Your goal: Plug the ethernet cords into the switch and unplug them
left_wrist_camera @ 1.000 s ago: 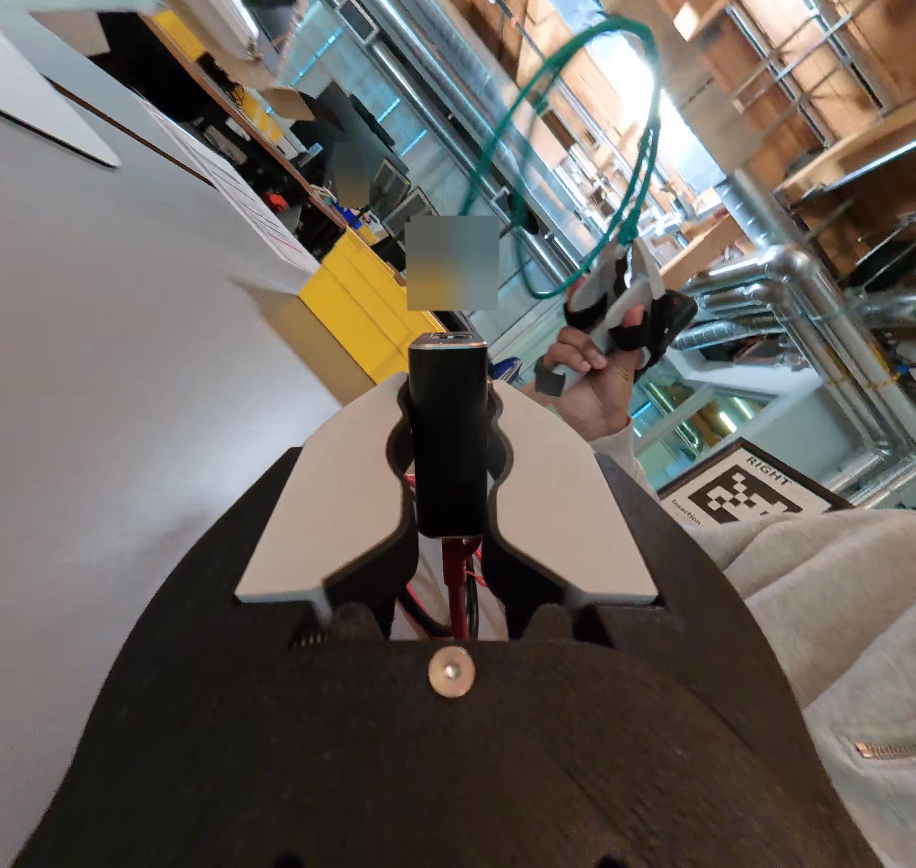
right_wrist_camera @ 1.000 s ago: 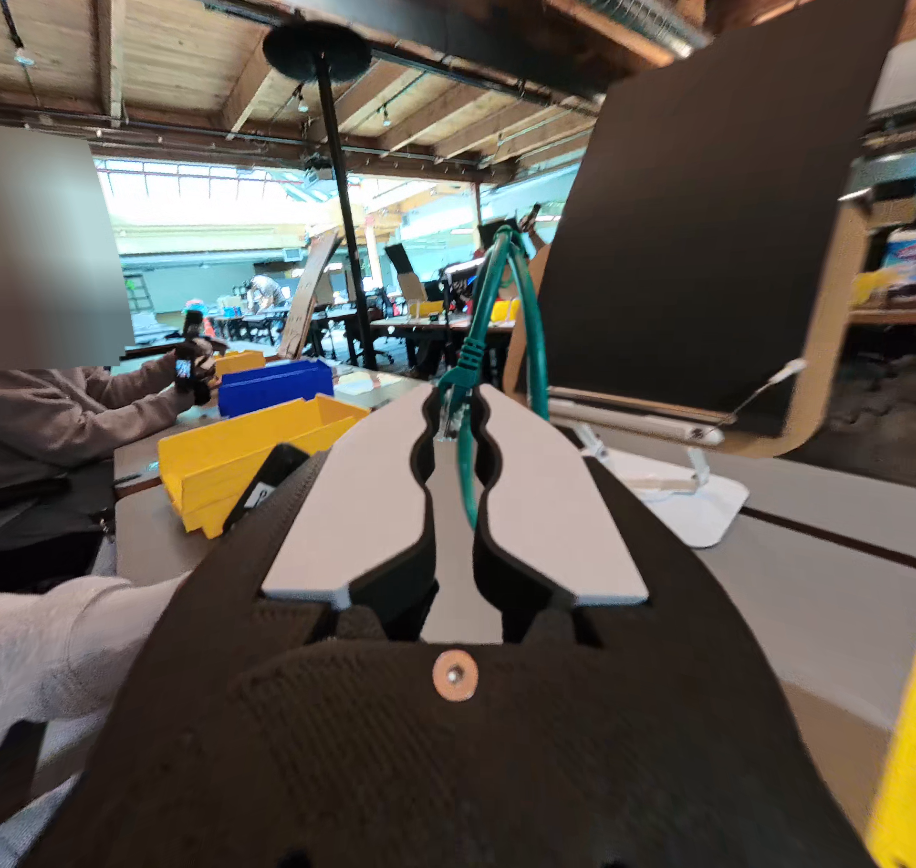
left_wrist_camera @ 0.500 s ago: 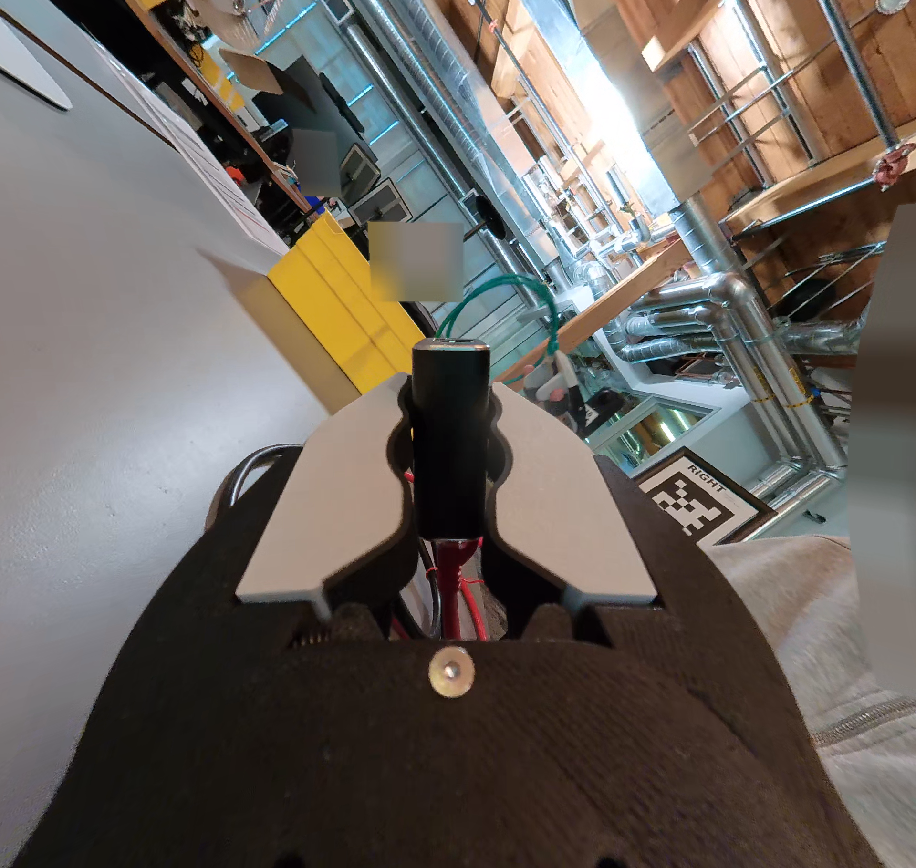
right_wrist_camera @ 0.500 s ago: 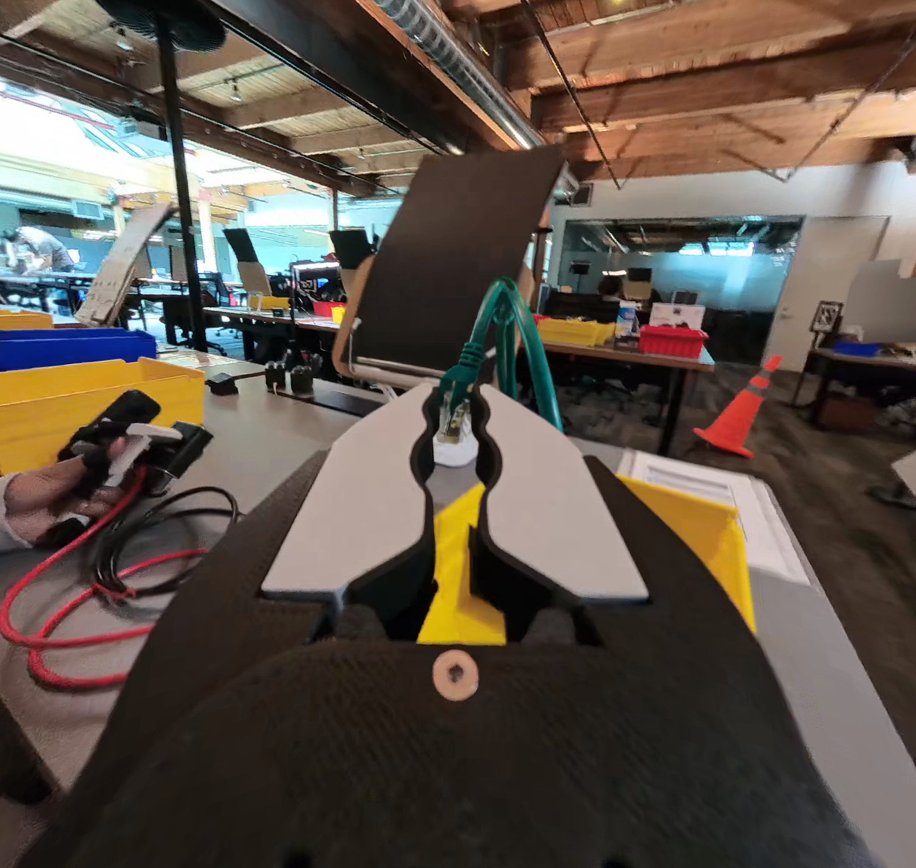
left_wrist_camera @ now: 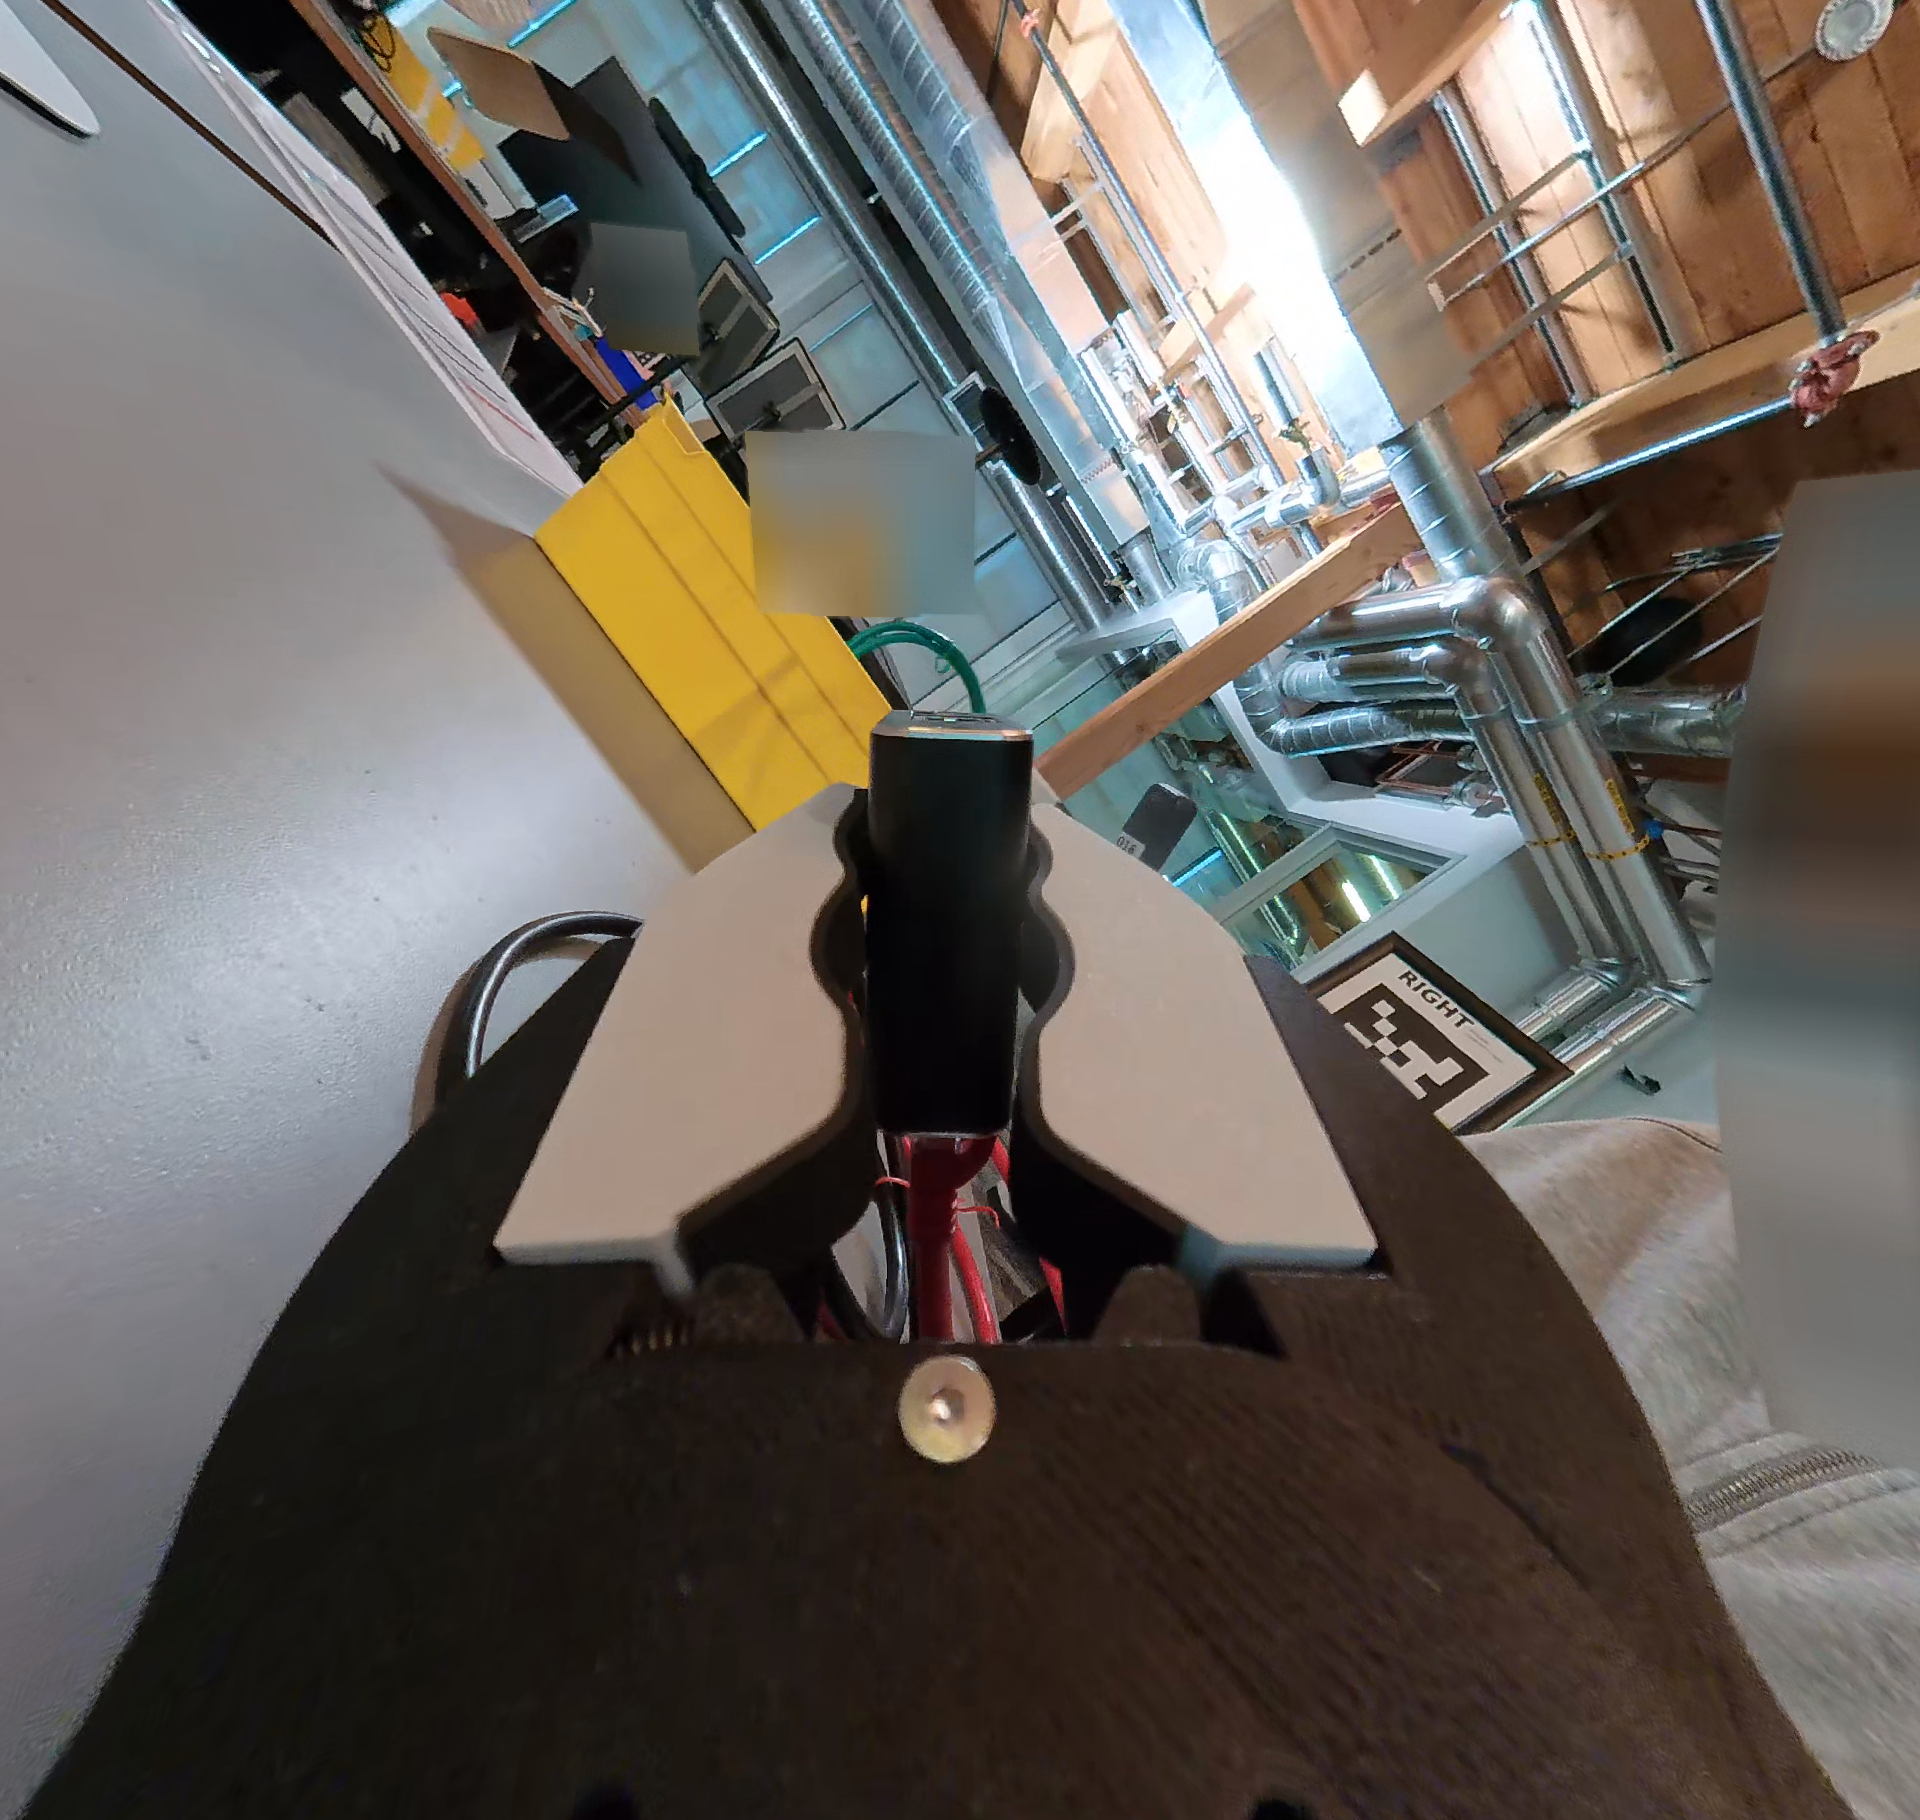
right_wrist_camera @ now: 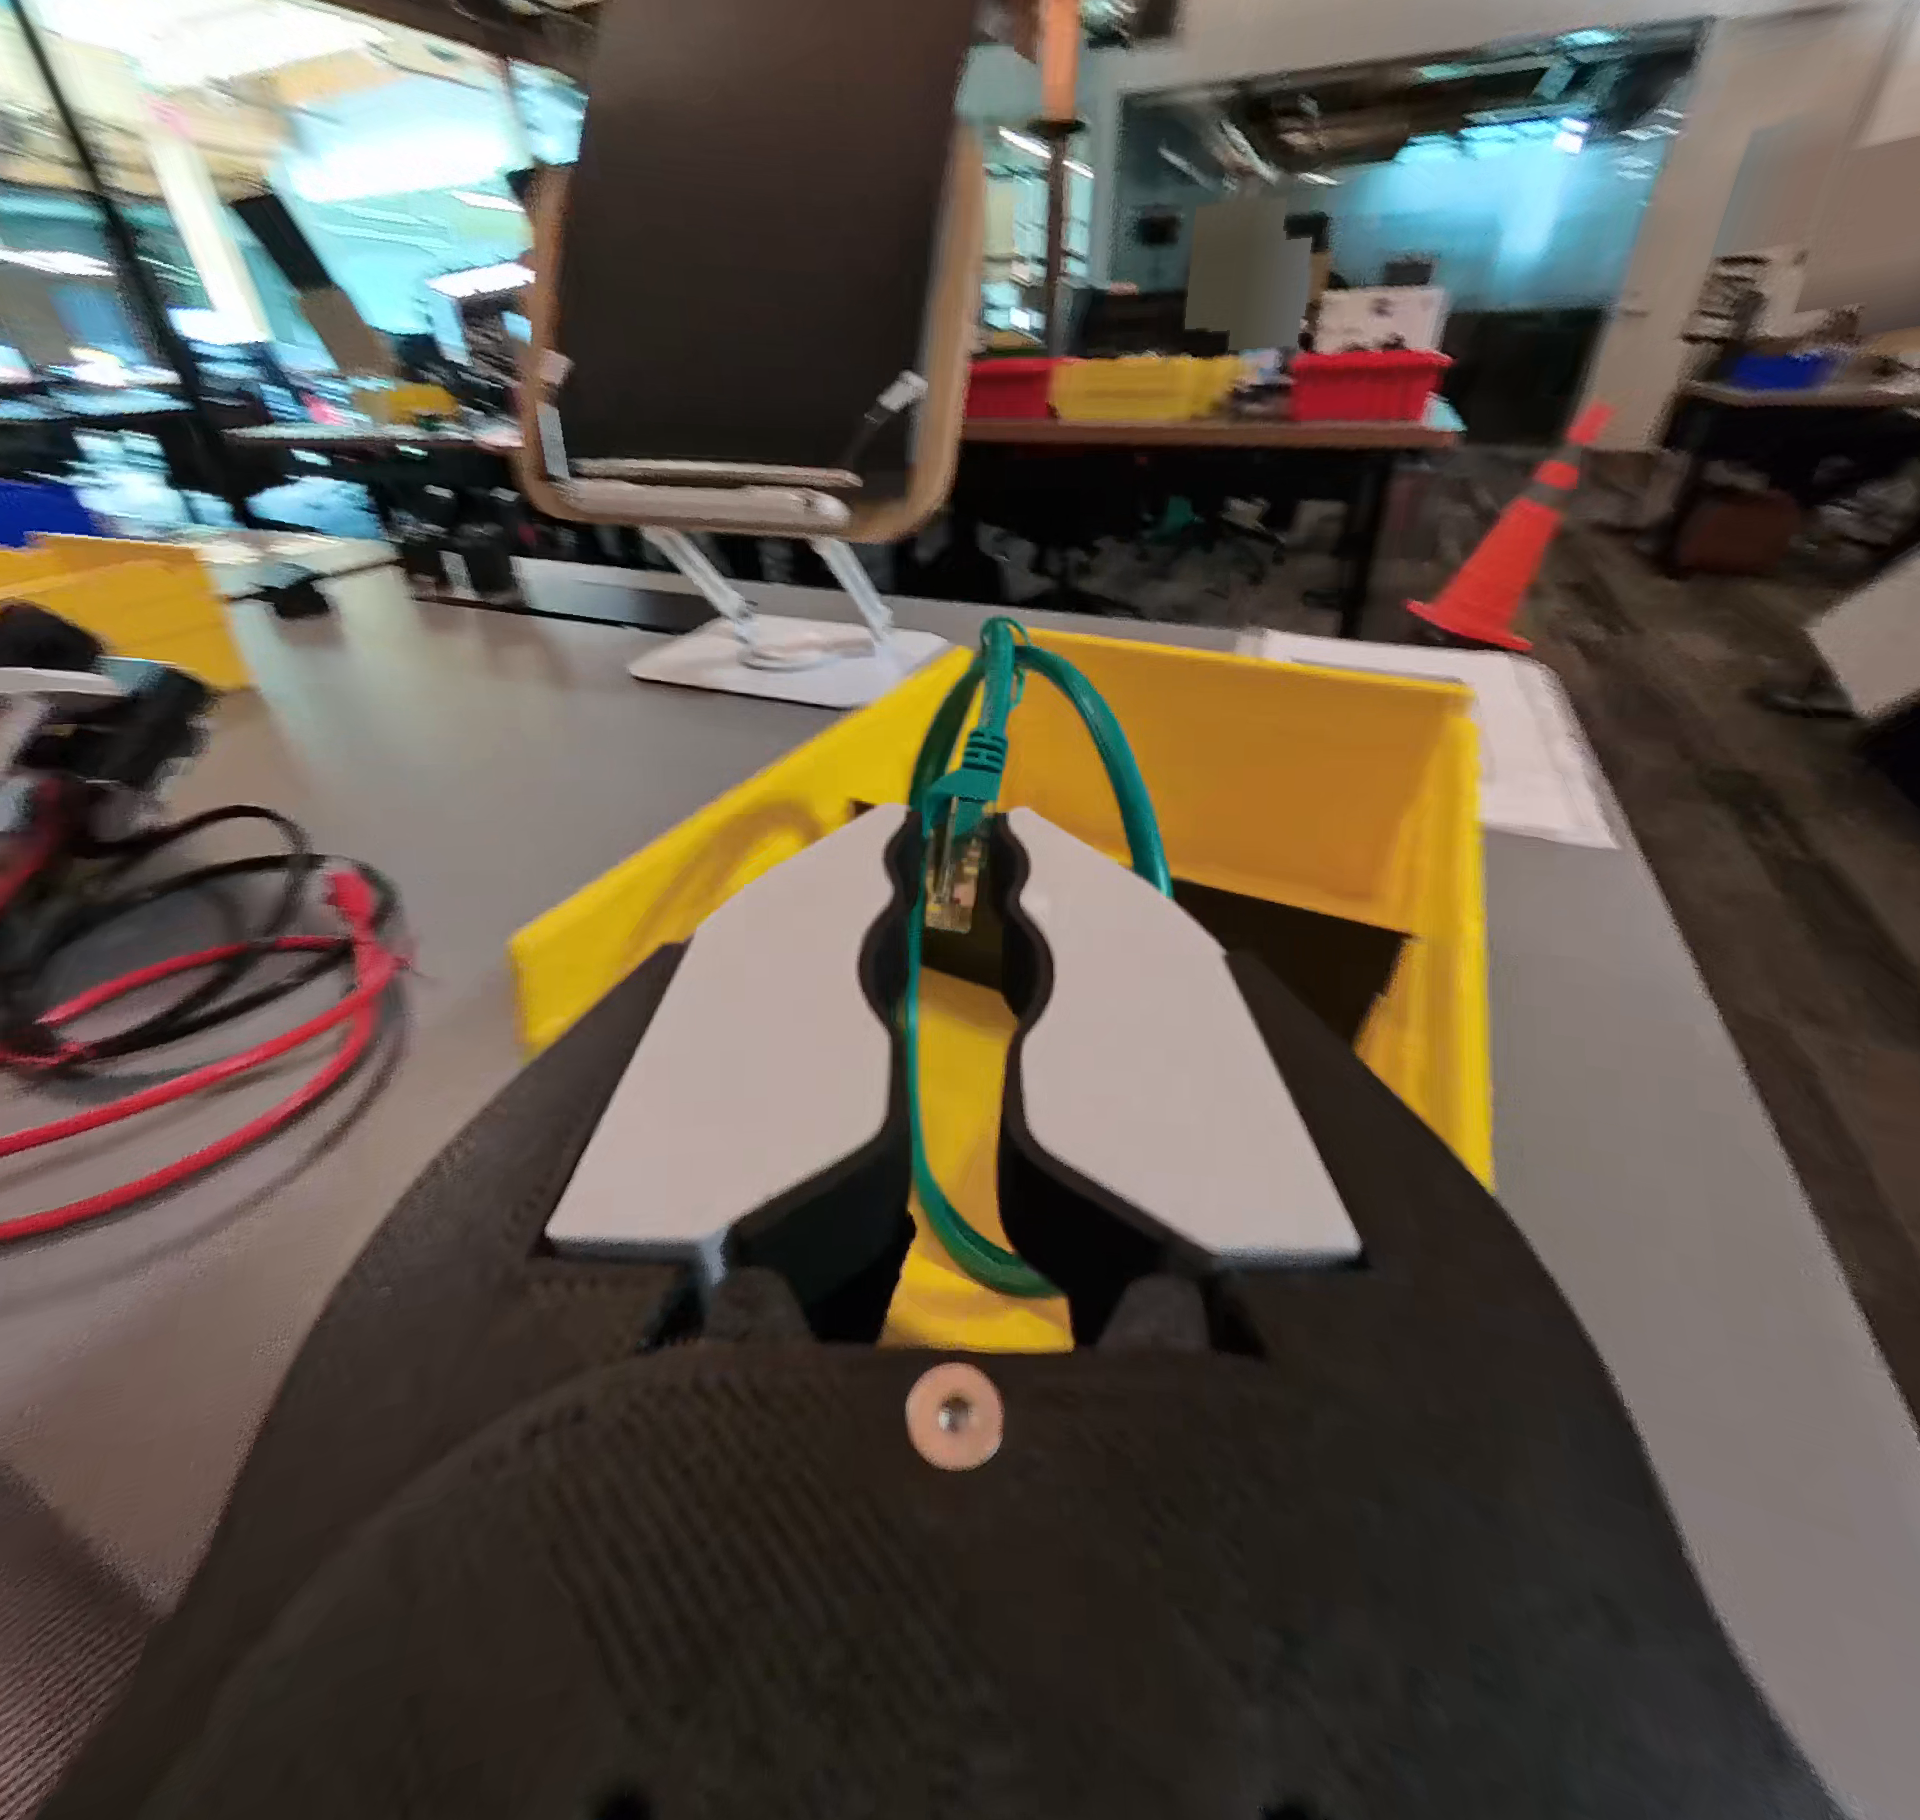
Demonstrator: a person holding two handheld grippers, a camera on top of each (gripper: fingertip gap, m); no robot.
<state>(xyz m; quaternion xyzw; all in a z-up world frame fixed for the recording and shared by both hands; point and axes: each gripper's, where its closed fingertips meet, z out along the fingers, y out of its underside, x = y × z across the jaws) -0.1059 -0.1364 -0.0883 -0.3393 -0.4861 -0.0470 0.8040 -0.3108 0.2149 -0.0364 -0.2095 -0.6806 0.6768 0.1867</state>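
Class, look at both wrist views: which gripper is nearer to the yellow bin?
Right. The right gripper, holding the green cord's plug, hangs directly over the yellow bin. The left gripper, clamping the black switch, sits back from it.

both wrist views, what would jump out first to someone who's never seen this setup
In the right wrist view, the right gripper pinches the green ethernet cord by its plug, above the open yellow bin. In the left wrist view, the left gripper clamps the black switch, a red cord plugged into its near end.
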